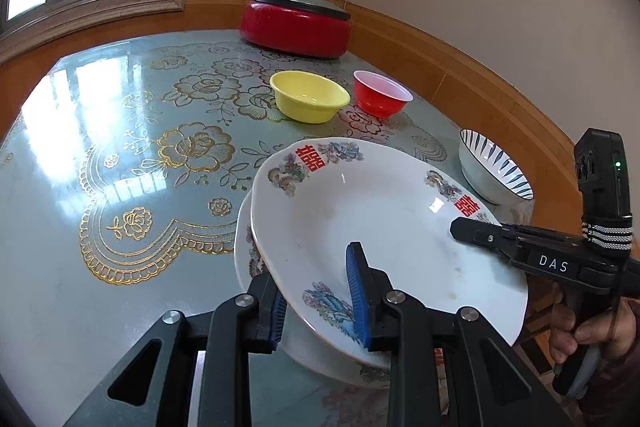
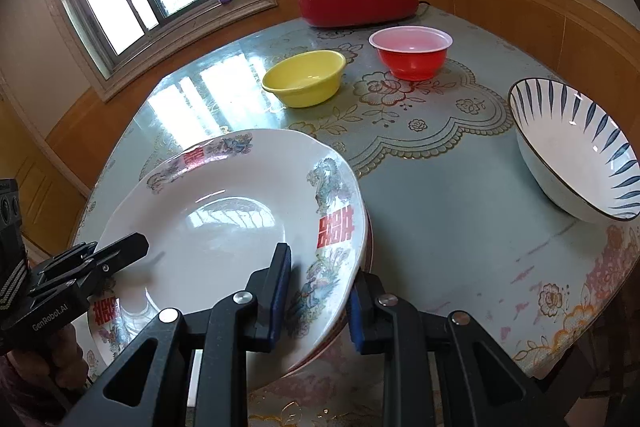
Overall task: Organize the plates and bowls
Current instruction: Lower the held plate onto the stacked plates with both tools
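Left wrist view shows the left gripper (image 1: 320,291) clamped on the near rim of a white decorated plate (image 1: 384,227), one blue pad on top and one beneath; the plate tilts above a second matching plate (image 1: 244,255) lying on the table (image 1: 120,147); the right gripper (image 1: 472,227) bites the plate's opposite rim, a hand (image 1: 580,335) on its handle. In the right wrist view the right gripper (image 2: 318,291) pinches that same plate (image 2: 224,219) across its rim; the left gripper (image 2: 120,247) holds the far side. Beyond the plates stand a yellow bowl (image 1: 309,101) and a red bowl (image 1: 380,95), near each other but apart; a blue-striped bowl (image 2: 576,155) sits close to the table's right edge; a red lidded cooker (image 1: 296,23) stands at the far edge by the wall; the glossy stretch left of the plates lies bare.
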`<state>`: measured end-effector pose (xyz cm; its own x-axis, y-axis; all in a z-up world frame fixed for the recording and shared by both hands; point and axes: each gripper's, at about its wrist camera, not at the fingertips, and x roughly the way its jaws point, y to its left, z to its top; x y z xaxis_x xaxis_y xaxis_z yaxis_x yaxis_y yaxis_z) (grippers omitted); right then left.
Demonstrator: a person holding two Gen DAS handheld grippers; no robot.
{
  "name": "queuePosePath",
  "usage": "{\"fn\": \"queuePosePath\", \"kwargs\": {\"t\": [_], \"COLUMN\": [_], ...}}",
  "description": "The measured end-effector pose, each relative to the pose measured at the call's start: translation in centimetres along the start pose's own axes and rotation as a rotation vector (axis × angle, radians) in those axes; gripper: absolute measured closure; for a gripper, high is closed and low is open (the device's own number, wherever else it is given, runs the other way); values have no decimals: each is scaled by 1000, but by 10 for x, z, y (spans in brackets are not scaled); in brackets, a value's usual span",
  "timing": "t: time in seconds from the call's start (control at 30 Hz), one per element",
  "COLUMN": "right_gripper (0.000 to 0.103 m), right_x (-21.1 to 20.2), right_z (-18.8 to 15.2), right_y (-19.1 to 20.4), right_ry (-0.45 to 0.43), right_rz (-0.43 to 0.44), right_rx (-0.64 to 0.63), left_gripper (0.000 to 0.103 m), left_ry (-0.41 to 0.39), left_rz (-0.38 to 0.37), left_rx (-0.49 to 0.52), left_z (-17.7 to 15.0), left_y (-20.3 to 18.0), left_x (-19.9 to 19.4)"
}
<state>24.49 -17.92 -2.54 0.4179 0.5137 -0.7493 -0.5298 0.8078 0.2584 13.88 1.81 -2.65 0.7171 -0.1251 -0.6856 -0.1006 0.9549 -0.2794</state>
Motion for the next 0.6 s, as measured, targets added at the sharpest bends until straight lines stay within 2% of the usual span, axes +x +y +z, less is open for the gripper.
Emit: {"fn": "queuePosePath", "kwargs": {"t": [0.47,0.53,0.6], "right_gripper": [76,73,73], "right_x": [1,7,6], "right_z": [-8,-11,-15], "right_y": [14,11,10], "right_ry": [-44,-21,-37], "right_rz": [-105,-104,-107], "right_rx": [-71,-54,-55], "left_gripper": [73,73,73], "left_ry": [16,23,10], "left_rz": [-3,3,15], "left_rx": [-10,-1,23], "left_z": [-5,-6,-8], "left_y": [4,3,-1], "left_x": [8,10,9]}}
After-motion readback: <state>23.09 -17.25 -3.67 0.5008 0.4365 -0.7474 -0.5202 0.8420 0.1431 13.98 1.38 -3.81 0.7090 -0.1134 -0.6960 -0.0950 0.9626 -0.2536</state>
